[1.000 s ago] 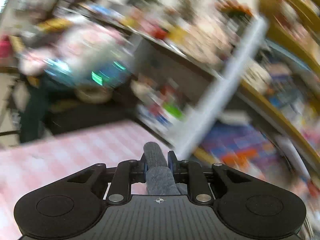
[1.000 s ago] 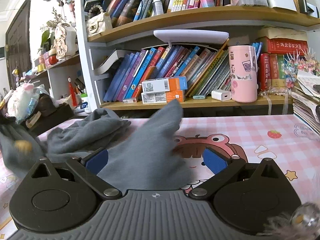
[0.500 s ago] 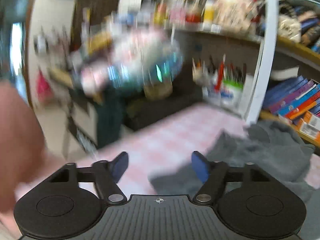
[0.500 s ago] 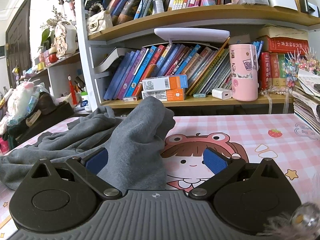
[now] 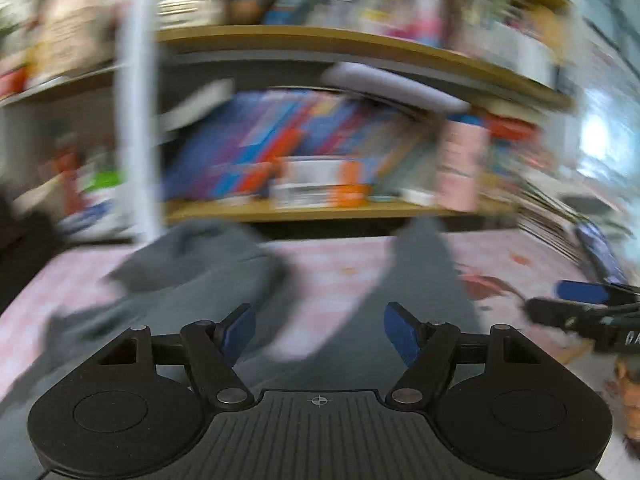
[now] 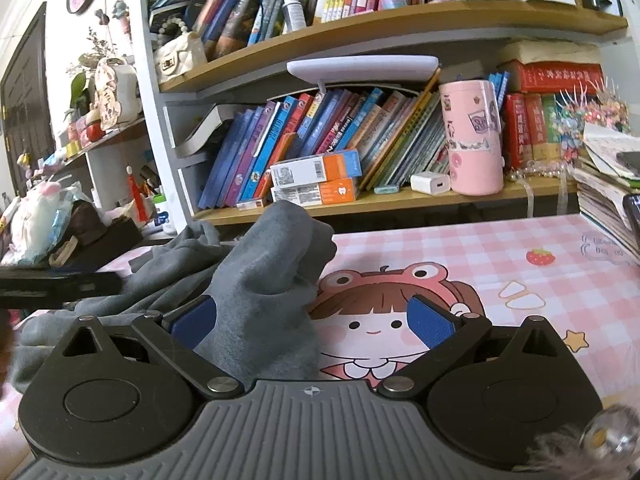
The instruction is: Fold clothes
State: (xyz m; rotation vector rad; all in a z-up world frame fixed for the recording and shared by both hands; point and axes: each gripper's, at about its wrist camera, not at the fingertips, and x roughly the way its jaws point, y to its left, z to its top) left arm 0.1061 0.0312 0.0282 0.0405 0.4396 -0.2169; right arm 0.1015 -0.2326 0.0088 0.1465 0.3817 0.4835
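A crumpled grey garment [image 6: 256, 280] lies on the pink checked table mat [image 6: 480, 264], bunched up in a peak. In the blurred left wrist view the garment [image 5: 192, 280] spreads across the mat in front. My left gripper [image 5: 318, 330] is open and empty, just above the grey cloth. My right gripper [image 6: 312, 322] is open, with the cloth's peak standing between its jaws, nearer the left pad [image 6: 192, 320]; nothing is clamped. The right gripper also shows at the right edge of the left wrist view [image 5: 580, 304].
A bookshelf [image 6: 360, 204] full of books runs along the back of the table, with a pink cylinder [image 6: 474, 140], a white charger [image 6: 430, 182] and orange boxes [image 6: 316, 178]. Stacked books [image 6: 608, 200] stand at the right edge. The left gripper's body [image 6: 56, 282] shows at far left.
My left gripper let go of the grey cloth, opened, and swung round to face the shelf and garment. The cloth's peak between the right jaws has sagged lower.
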